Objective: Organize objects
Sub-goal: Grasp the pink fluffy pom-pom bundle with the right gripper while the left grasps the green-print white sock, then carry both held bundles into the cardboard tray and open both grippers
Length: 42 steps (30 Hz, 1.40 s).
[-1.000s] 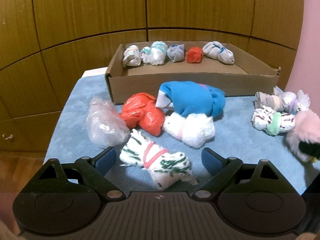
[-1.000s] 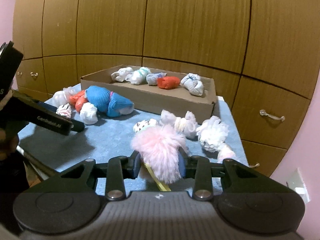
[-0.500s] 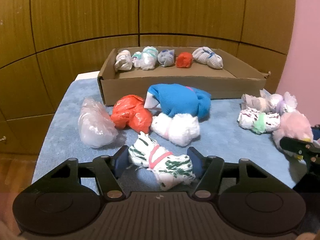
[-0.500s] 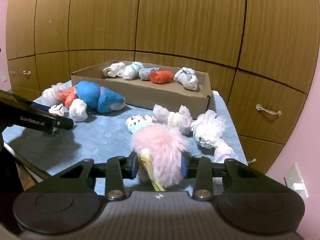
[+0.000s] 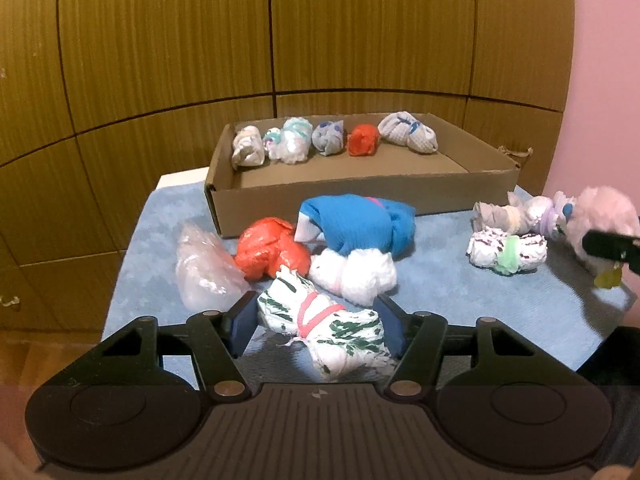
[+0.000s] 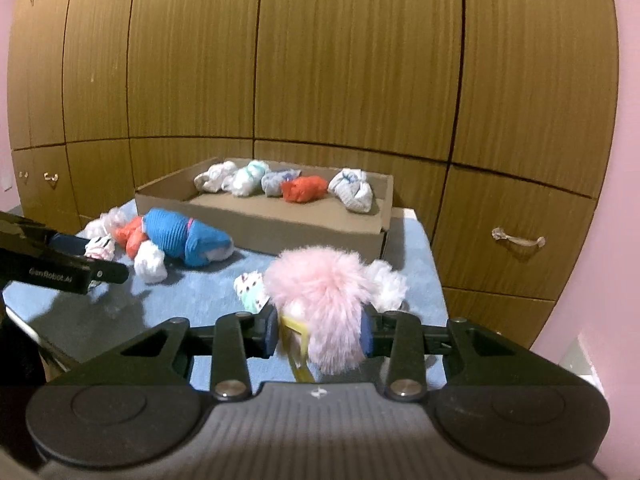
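Both grippers pinching sock bundles in front of the cardboard box [image 5: 416,196].

The left gripper [image 5: 318,328] is clamping the green-striped white bundle [image 5: 320,326] while the right gripper [image 6: 318,334] is squeezing the fluffy pink bundle [image 6: 320,296], each near the box's front wall.

Two dim, warm-lit indoor fisheye views with heavy edge distortion.

Soft overhead room light gives both pictures a yellowish cast. The wooden cabinet panels [image 6: 340,60] bow outward, their straight seams curving towards the frame edges, and the corners fall into a dark circular vignette. Blurry shadows lie on the blue cloth [image 5: 440,280] under the sock bundles, and the left gripper [image 6: 105,271] casts a broad dark shadow on the cloth in the right wrist view. There is no strong glare, only a faint sheen on the clear plastic bundle [image 5: 202,272]. Detail is slightly soft and grainy; the fluffy pink bundle [image 6: 320,300] looks hazy.
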{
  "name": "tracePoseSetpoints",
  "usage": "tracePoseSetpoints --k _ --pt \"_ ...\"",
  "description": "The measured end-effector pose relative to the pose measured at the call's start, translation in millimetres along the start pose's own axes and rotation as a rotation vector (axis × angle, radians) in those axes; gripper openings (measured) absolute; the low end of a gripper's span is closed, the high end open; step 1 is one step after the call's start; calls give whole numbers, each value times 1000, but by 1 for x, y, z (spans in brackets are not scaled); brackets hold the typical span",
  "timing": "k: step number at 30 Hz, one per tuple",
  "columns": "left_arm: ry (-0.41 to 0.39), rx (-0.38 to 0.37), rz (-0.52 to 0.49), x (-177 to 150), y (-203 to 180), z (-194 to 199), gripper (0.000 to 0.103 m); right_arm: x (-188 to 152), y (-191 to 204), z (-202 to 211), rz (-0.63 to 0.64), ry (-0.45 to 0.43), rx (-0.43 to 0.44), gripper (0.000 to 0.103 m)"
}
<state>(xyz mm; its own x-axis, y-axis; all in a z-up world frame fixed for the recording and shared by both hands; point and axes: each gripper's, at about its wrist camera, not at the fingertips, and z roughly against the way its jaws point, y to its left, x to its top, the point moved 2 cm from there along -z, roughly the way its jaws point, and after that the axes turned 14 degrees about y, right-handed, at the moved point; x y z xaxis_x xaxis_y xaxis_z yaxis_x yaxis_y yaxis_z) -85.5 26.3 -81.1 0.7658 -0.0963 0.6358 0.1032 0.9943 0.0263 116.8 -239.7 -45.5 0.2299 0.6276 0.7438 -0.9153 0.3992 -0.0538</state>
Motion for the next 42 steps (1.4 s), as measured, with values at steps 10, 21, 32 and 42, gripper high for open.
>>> tracePoseSetpoints --k 10,21,32,42 --pt "-45 -3 -26 26 11 28 68 30 -5 16 29 -74 20 34" --pt "-68 19 -54 99 32 41 68 98 5 13 141 -129 98 34" --pt "-34 9 -101 186 44 7 68 179 36 -34 265 -103 202 35" --pt "65 31 -224 200 39 -73 68 203 51 -118 296 51 272 35"
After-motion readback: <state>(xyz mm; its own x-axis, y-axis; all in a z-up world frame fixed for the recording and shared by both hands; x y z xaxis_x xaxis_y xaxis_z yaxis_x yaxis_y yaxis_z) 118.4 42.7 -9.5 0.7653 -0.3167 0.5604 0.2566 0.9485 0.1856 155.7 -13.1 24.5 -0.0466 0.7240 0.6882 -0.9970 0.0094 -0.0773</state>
